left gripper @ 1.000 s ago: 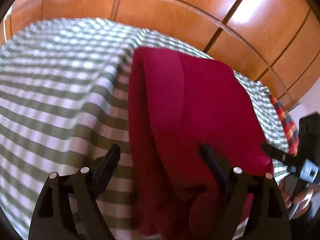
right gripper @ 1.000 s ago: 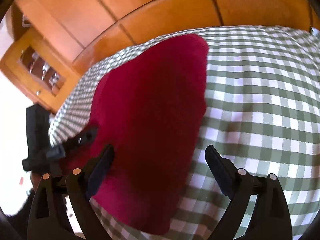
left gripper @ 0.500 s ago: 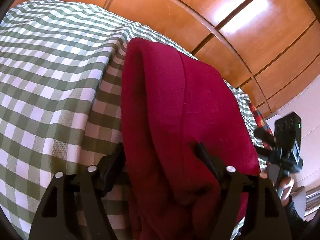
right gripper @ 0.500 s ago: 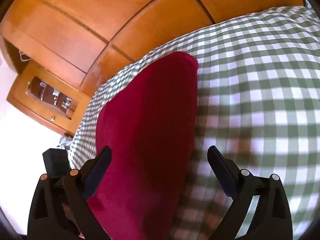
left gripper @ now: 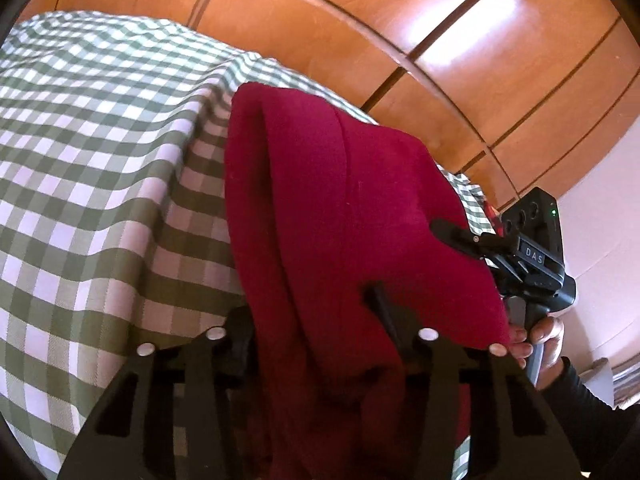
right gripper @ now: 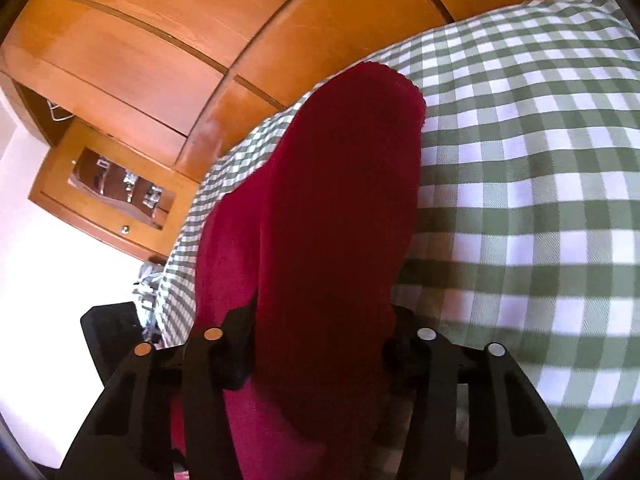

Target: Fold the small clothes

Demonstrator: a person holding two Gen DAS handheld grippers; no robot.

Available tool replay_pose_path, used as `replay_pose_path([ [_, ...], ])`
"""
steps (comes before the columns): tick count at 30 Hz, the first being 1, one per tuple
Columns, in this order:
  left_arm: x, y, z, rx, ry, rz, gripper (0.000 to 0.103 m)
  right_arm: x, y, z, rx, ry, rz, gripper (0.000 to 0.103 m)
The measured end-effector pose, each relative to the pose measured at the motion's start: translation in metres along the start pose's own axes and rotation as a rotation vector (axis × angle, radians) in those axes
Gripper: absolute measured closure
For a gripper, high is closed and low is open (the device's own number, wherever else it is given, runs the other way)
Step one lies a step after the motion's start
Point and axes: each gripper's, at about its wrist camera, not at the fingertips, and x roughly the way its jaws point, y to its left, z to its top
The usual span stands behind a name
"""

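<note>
Left wrist view: dark red fleece garment (left gripper: 340,208) lies lengthwise on the green-and-white checked cloth surface (left gripper: 100,168), already doubled over, with a fold ridge running down its left side. Left gripper (left gripper: 316,320) has just been closing; its jaws stand narrow with a bunched near edge of the garment between them, and it looks pinched. Right gripper (left gripper: 460,236) shows at the far right edge of the garment, one finger lying over the fabric, a hand (left gripper: 540,336) on its handle.

Right wrist view: same garment (right gripper: 332,220) runs away from the camera, far end rounded, near the cloth's edge. Right gripper (right gripper: 320,328) has also just been closing, now narrow on the near end of the fabric.

Progress, as a judgement: a lengthwise fold is done; both near corners are gripped, so a crosswise fold toward the far end is likely left.

Hidden: pad contact is buried in the fabric, sleeves and garment type are unreadable, and the near hem is cut off.
</note>
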Motion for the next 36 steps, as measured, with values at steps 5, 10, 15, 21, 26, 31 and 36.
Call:
replay_pose_path([
  [5,-0.010,-0.005,-0.006,-0.019,-0.013,-0.046,0.065,-0.022,0.011,-0.005,-0.022,-0.043,0.002,0.058],
  [10,-0.013,-0.032,-0.009,0.019,-0.014,-0.110,0.069,-0.071,0.010,-0.018,-0.021,-0.130,-0.021,0.059],
  [15,0.010,-0.083,-0.005,0.109,0.028,-0.173,0.070,-0.135,-0.011,-0.029,0.012,-0.245,-0.090,0.059],
  [21,0.057,-0.158,0.004,0.231,0.106,-0.247,0.070,-0.207,-0.049,-0.037,0.076,-0.377,-0.202,0.059],
  [26,0.099,-0.219,0.018,0.324,0.170,-0.264,0.070,-0.248,-0.081,-0.034,0.135,-0.471,-0.257,0.059],
  [31,0.129,-0.270,0.037,0.419,0.189,-0.253,0.070,-0.267,-0.112,-0.029,0.195,-0.549,-0.295,0.059],
  [36,0.162,-0.300,0.044,0.480,0.223,-0.187,0.070,-0.262,-0.157,-0.021,0.277,-0.531,-0.380,0.059],
])
